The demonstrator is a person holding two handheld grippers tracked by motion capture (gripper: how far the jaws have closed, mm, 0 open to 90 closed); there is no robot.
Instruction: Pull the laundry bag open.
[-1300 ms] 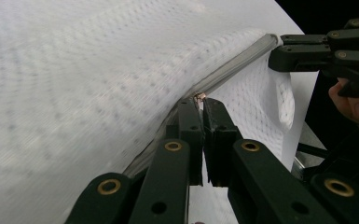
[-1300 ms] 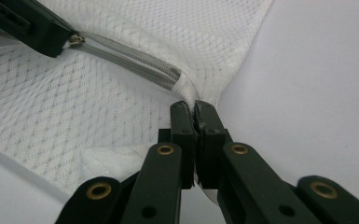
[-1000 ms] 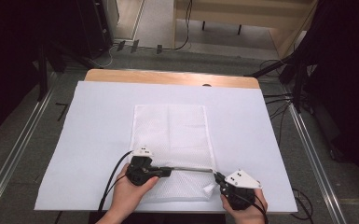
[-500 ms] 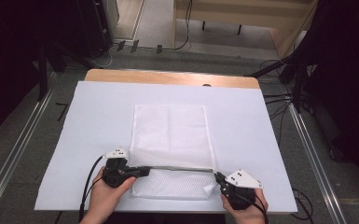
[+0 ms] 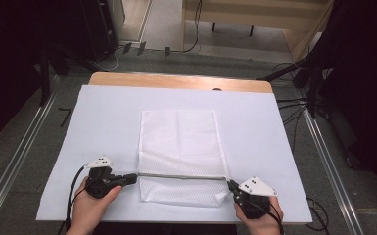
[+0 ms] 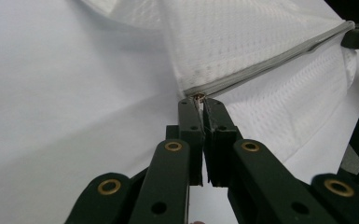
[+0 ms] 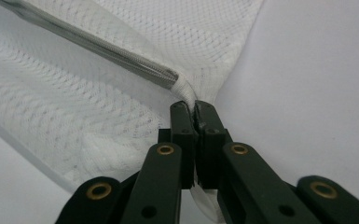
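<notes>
A white mesh bag (image 5: 181,142) lies flat in the middle of the white-covered table. A grey zipper (image 5: 181,175) runs across it near its front end. My left gripper (image 5: 133,177) is at the zipper's left end, shut on the small brass zipper pull (image 6: 198,97). In the left gripper view the zipper (image 6: 270,63) stretches away to the upper right. My right gripper (image 5: 231,185) holds the zipper's right end, shut on the white fabric tab (image 7: 184,91) where the zipper (image 7: 98,46) stops. The zipper is pulled taut between the two grippers.
A white sheet (image 5: 103,127) covers the wooden table (image 5: 176,81), whose bare edge shows at the back. Metal rails (image 5: 14,161) run along both sides of the table. Cables (image 5: 294,107) lie on the floor at the right.
My left gripper has slid left along the zipper, from the bag's middle-left to its left edge. The right gripper has stayed at the right end.
</notes>
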